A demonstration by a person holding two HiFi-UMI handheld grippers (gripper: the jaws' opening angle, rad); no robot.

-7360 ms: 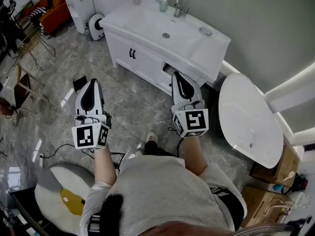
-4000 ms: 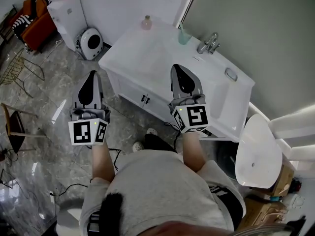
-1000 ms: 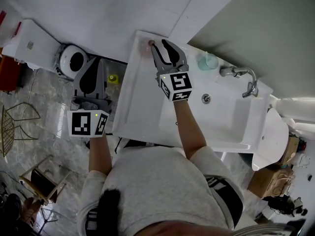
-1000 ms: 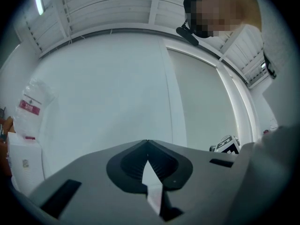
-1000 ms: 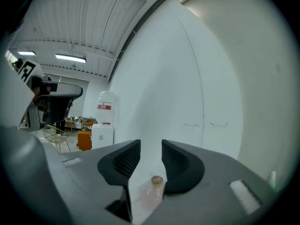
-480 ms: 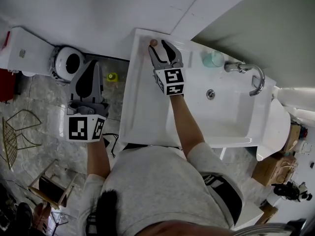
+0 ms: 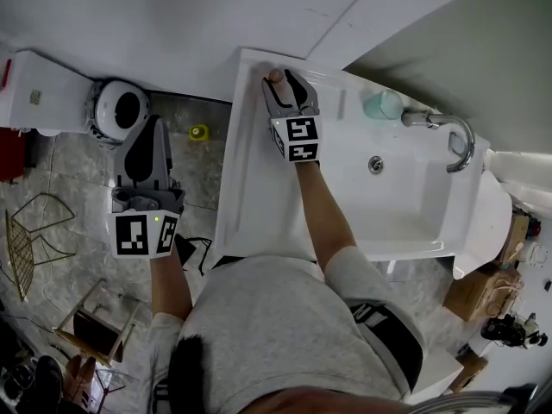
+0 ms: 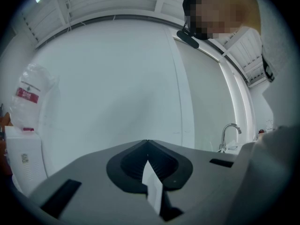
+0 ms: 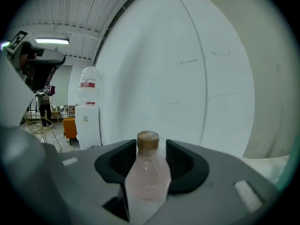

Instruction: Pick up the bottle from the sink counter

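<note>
Your right gripper [image 7: 284, 82], jaws just spread wide, straddles the upright bottle [image 9: 147, 175] at the counter's [image 7: 250, 188] corner, ungripped. Your left gripper [image 7: 153, 128], jaws together, hangs well away.

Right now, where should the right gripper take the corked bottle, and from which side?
Grip the bottle by its wide body, below the cork, coming level from the counter's front. It stands upright between the jaws of the right gripper, which have just been opening.

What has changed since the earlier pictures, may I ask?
The right gripper came down over the sink counter to the corked bottle; its jaws have just been opening and now straddle it, ungripped. The left gripper stays shut off the counter; bottle unmoved.
</note>
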